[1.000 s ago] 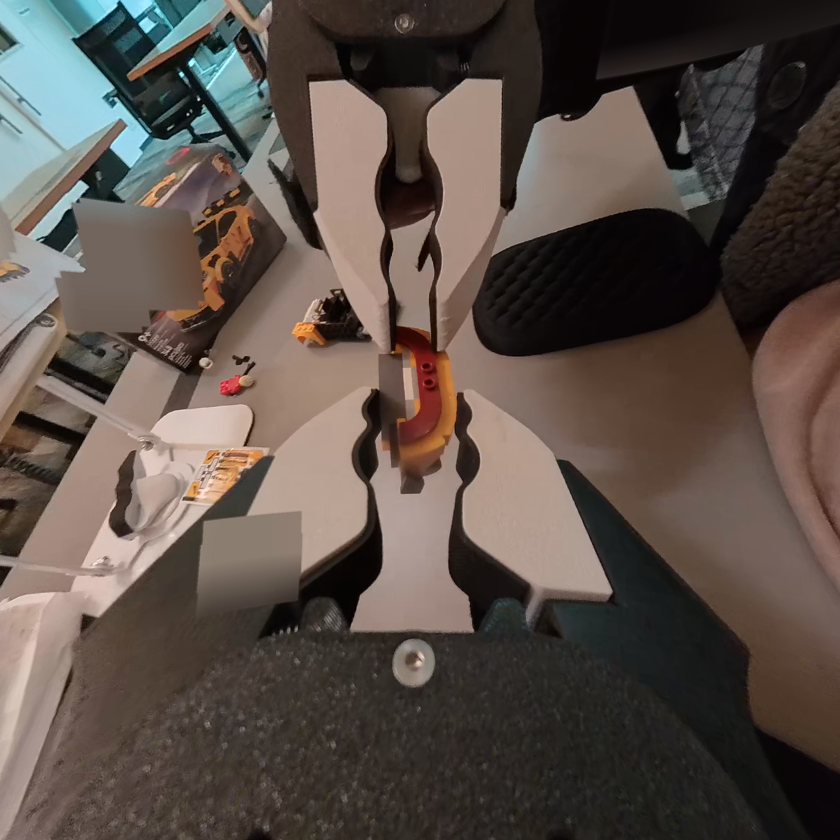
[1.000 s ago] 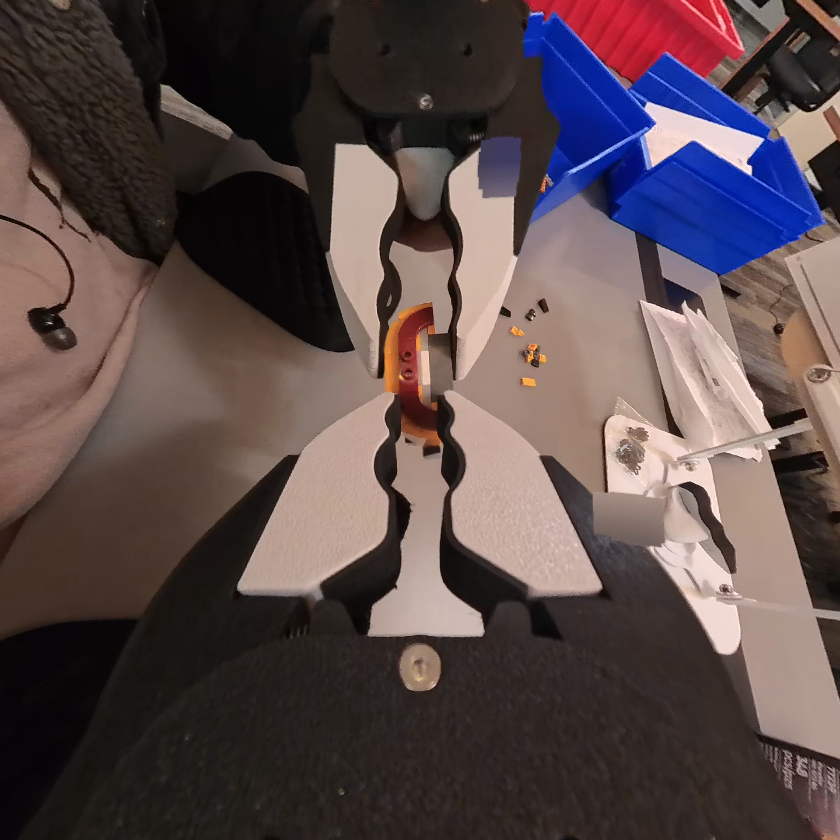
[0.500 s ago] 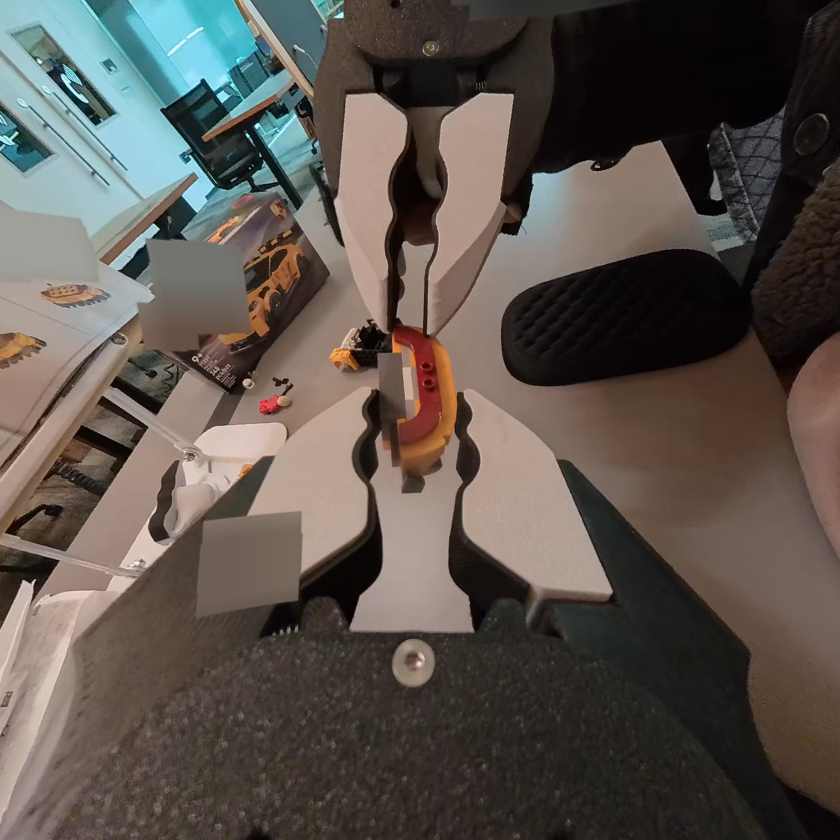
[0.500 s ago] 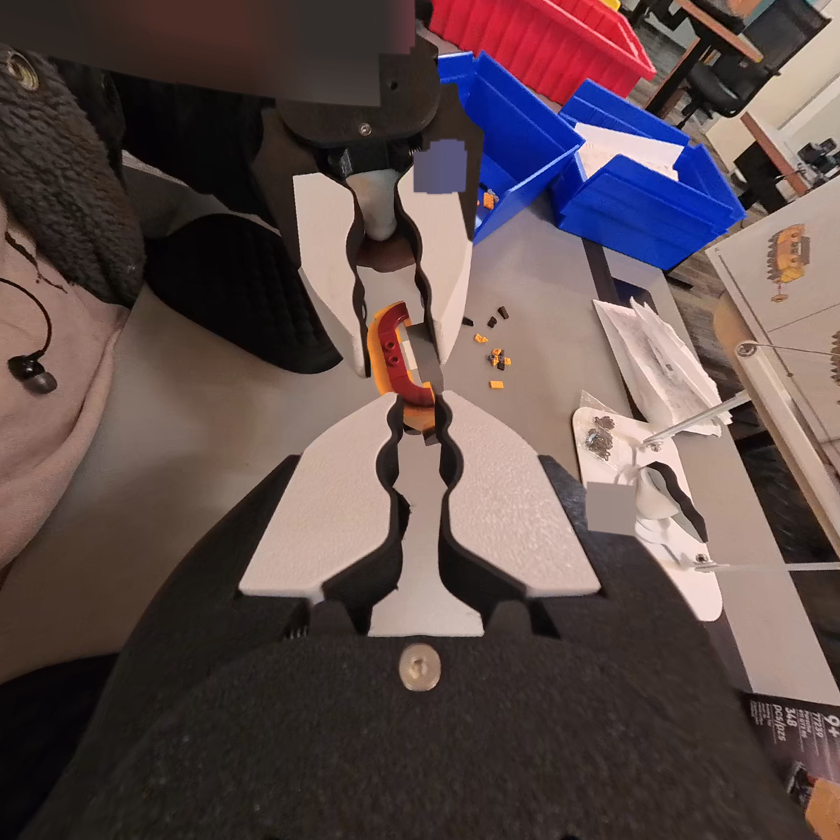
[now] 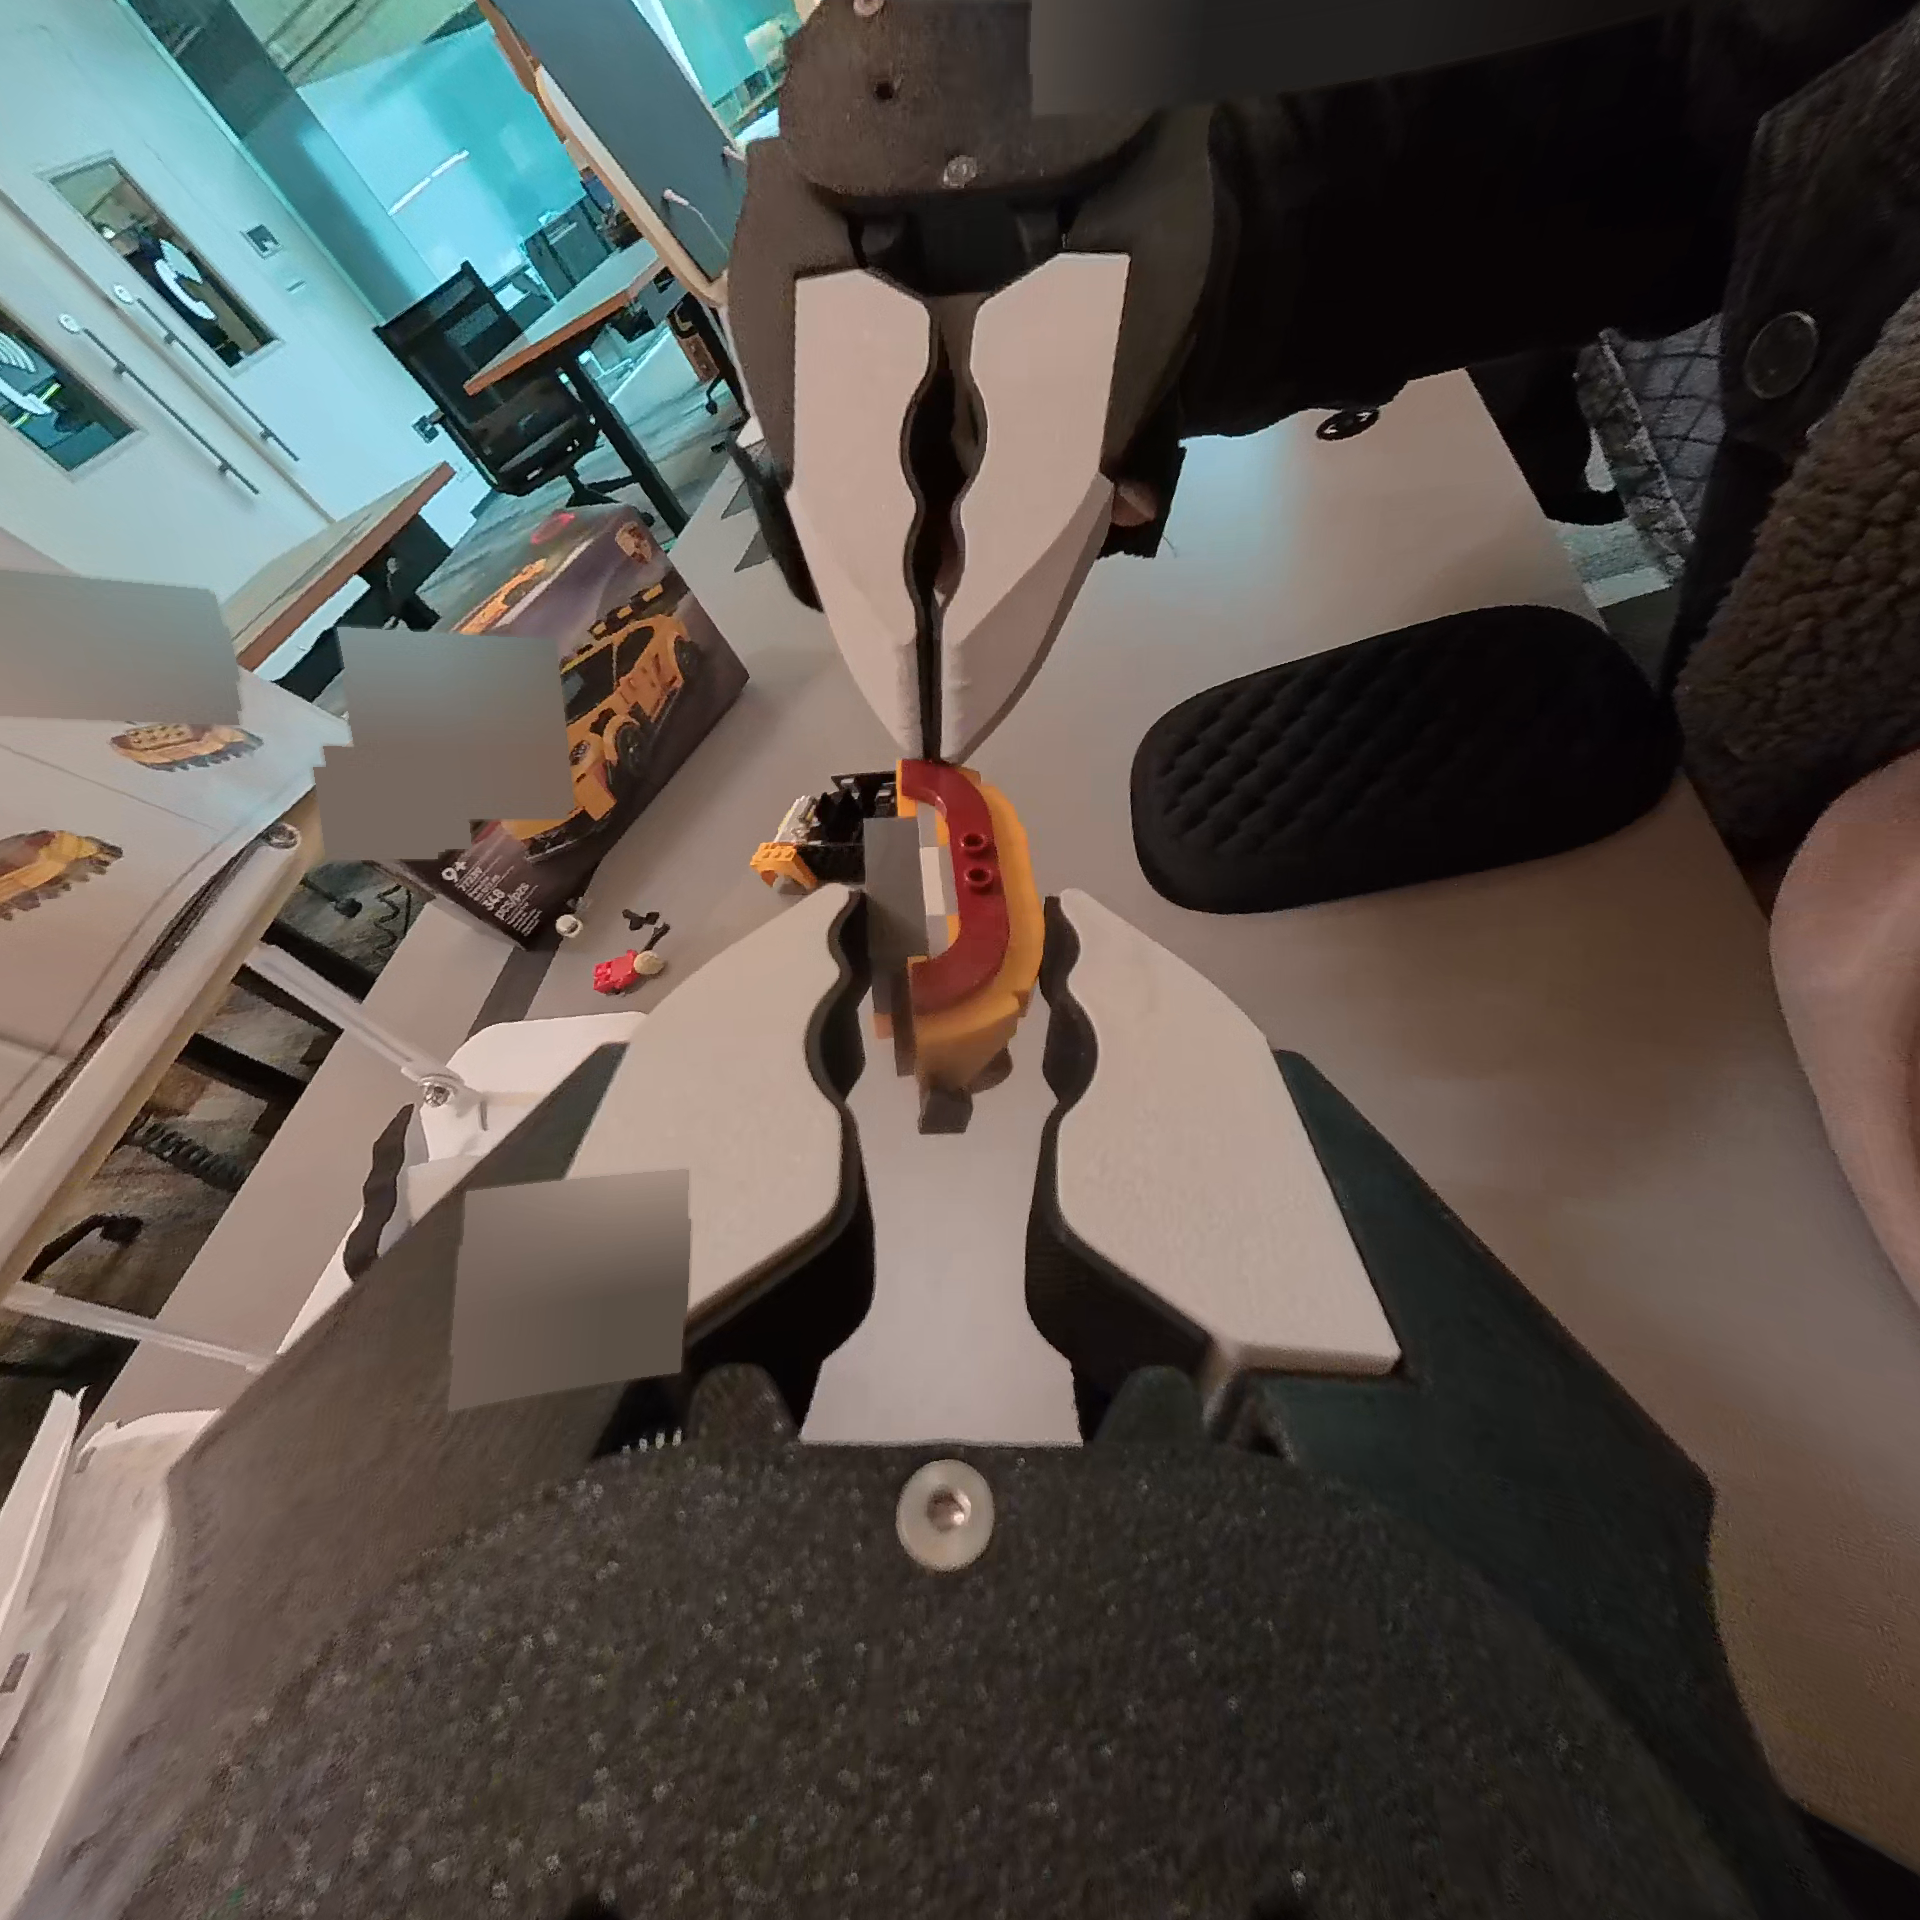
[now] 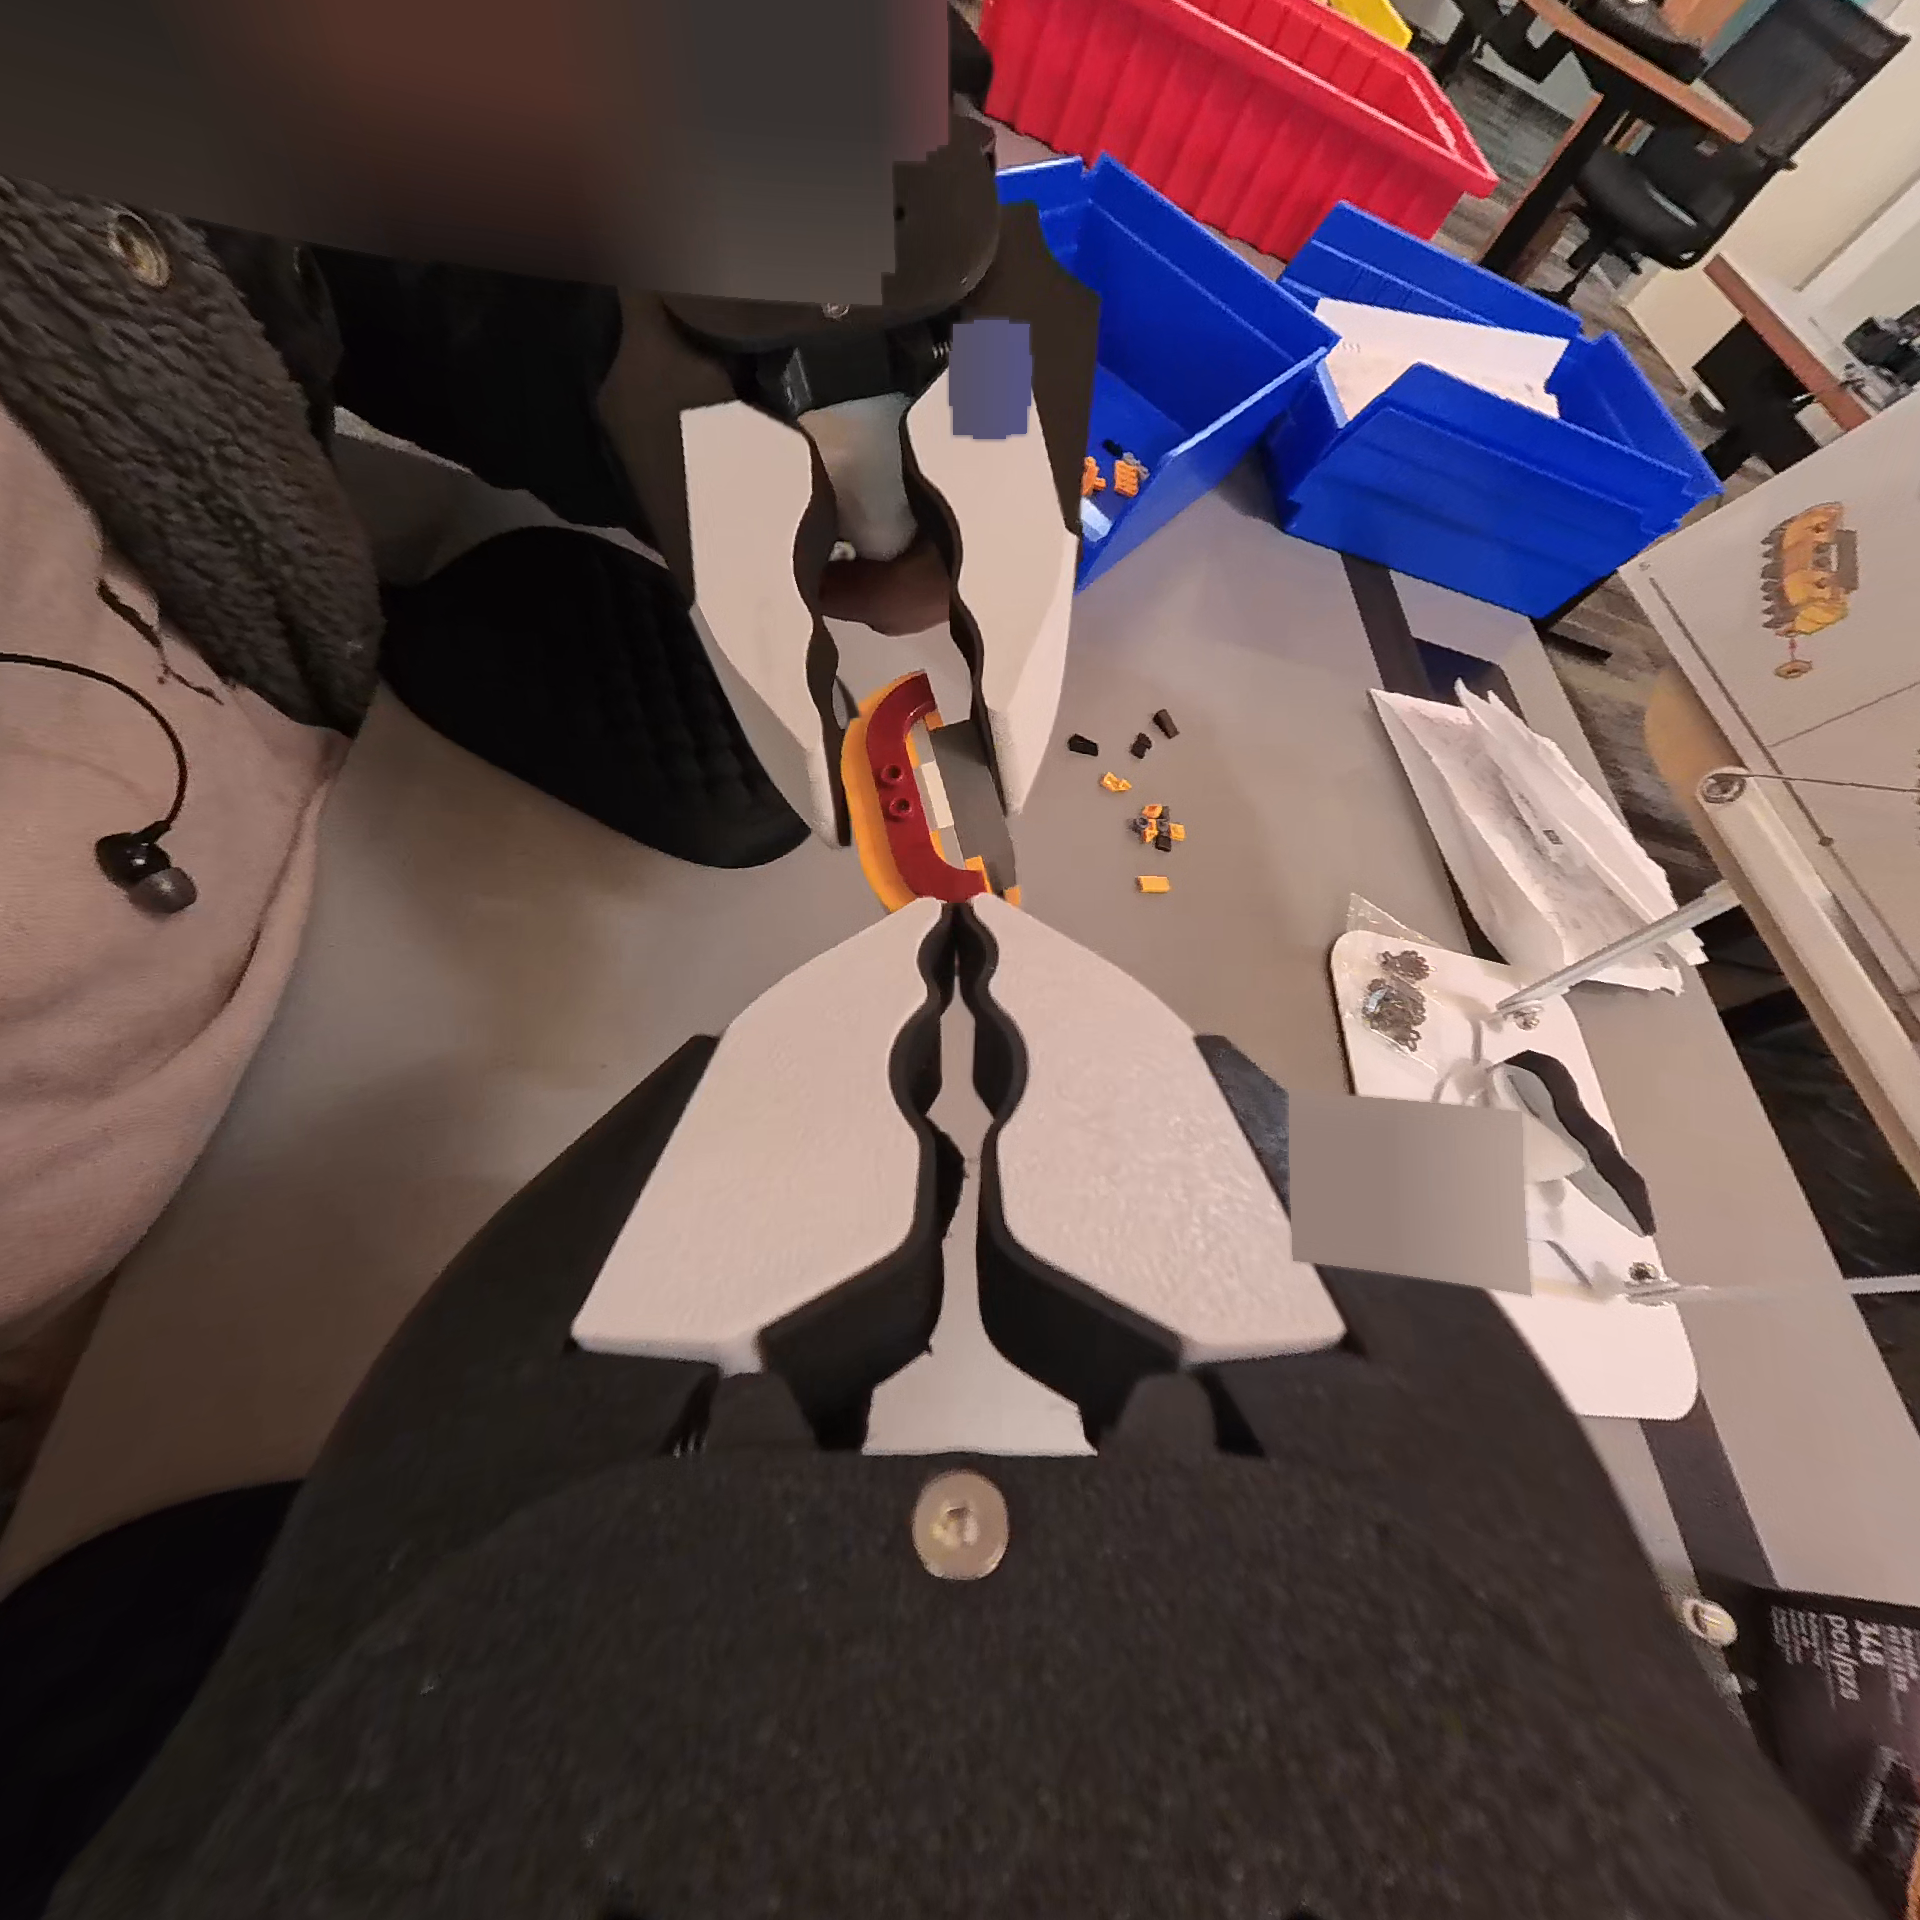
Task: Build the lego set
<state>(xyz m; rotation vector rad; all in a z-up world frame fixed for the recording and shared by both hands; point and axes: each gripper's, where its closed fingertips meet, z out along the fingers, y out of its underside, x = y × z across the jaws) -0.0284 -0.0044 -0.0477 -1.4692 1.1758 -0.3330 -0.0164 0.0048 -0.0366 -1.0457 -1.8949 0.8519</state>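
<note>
A small lego assembly (image 5: 971,935), an orange arch with a dark red arch and grey bricks on it, is held off the grey table (image 5: 1299,987). My left gripper (image 5: 951,914) is shut on its sides. It also shows in the right wrist view (image 6: 920,821), with the assembly (image 6: 904,800) between its fingers. My right gripper (image 6: 956,912) is shut with nothing visible between the tips. The tips meet right at the assembly's end. In the left wrist view the right gripper (image 5: 930,743) points down at the top of the red arch.
A lego box (image 5: 582,748), a part-built black and orange car (image 5: 821,842) and a small red piece (image 5: 618,971) lie behind. A black padded armrest (image 5: 1392,748) is at the right. Loose orange and black pieces (image 6: 1143,821), papers (image 6: 1538,821), blue bins (image 6: 1455,436) and a red bin (image 6: 1226,114) are nearby. My two grippers' fingertips are within a few centimetres of each other.
My right gripper was open around the assembly's end; it has drawn back and closed, tips now at that end. Both grippers have lifted and tilted. The left still holds the assembly.
</note>
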